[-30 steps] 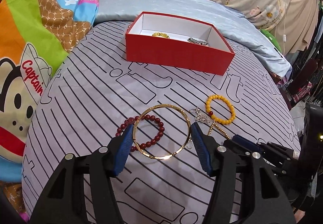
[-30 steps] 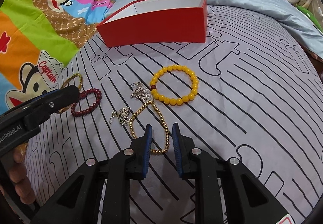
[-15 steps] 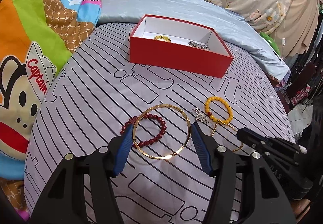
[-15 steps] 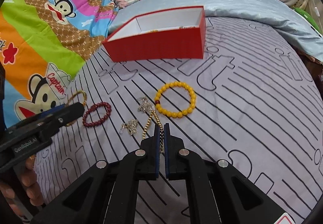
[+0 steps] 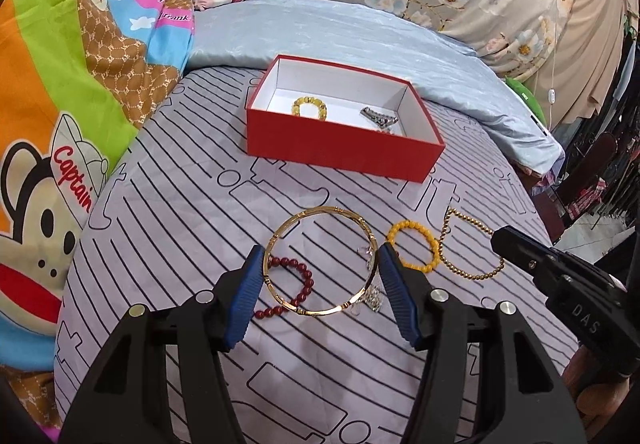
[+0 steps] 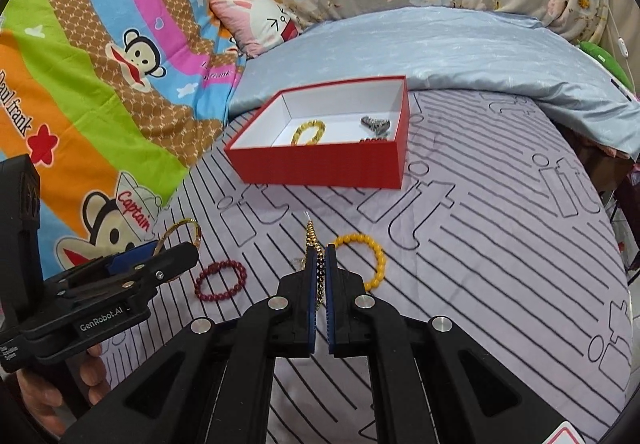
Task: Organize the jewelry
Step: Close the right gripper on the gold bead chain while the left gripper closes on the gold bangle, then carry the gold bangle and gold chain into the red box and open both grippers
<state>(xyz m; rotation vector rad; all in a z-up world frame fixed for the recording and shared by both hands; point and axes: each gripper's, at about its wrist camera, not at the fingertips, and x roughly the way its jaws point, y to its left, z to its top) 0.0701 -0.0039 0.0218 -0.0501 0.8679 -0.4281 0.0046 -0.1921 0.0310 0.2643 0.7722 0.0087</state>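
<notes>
Jewelry is lying in two groups on the striped grey bedsheet (image 5: 168, 212): some loose near the front, some already sitting in the red box (image 5: 340, 148) farther back. Inside the box, on its white floor, a yellow-amber bead bracelet (image 6: 307, 132) is resting left of a dark silver piece (image 6: 375, 124); a few dark red beads are showing at the near wall.

The left gripper (image 5: 320, 264) is holding a gold bangle (image 5: 320, 260) across its width, blue pads pressing on both sides of the ring. The bangle is hanging above the sheet, over a dark red bead bracelet (image 6: 220, 280) that is lying flat. A small silver chain piece (image 5: 374, 294) is sitting just by the right pad.

The right gripper (image 6: 319, 264) is clenched on a gold bead chain (image 5: 468, 244), beads showing in the narrow slit between the pads and poking out past the tips. In the left wrist view the chain is hanging as an open loop from the gripper's tip. A yellow bead bracelet (image 6: 366, 260) is lying on the sheet just beside it.

A cartoon monkey blanket (image 6: 80, 84) is lying along the left edge, a pale blue quilt (image 5: 360, 40) behind the box.
</notes>
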